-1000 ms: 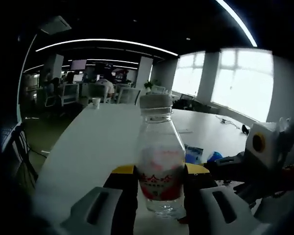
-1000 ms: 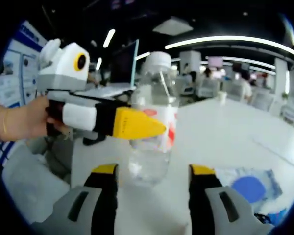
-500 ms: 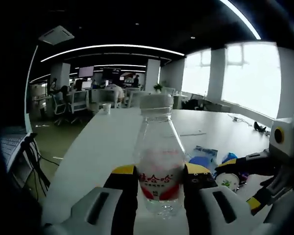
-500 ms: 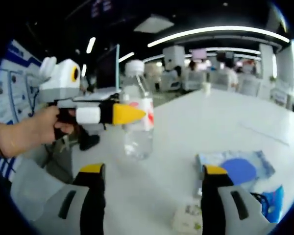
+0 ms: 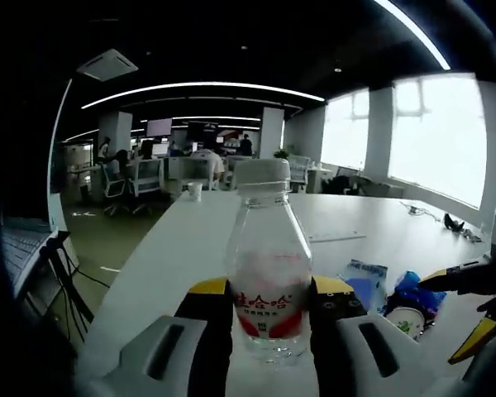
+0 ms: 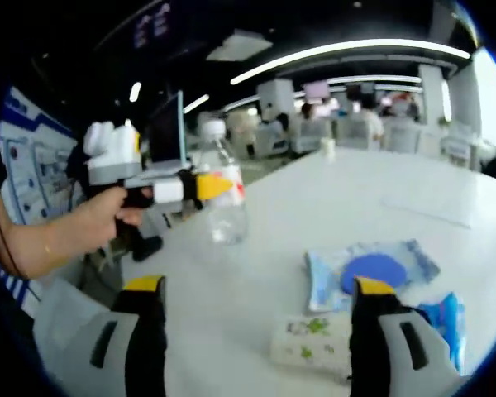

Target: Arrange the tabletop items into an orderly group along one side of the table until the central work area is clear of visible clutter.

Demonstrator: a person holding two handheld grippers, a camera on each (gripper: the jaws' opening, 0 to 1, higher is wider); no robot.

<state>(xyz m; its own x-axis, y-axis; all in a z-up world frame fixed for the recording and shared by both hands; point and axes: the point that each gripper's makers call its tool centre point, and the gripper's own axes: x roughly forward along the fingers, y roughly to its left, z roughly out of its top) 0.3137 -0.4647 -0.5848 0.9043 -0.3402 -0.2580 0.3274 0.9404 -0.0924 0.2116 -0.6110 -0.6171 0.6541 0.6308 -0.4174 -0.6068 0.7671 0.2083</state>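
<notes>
Both tongs differ: left tongs (image 5: 269,299) clamp a bottle (image 5: 269,265) above the bench (image 5: 182,248); right tongs (image 6: 260,285) gape apart.

One bottle (image 5: 269,265), three packets (image 6: 372,269).

Bare table (image 6: 231,306) between packets (image 6: 372,269) and bottle (image 6: 223,203).

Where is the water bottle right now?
The bottle is clamped upright in the left gripper, near the table's edge; in the right gripper view it's upper left.
</notes>
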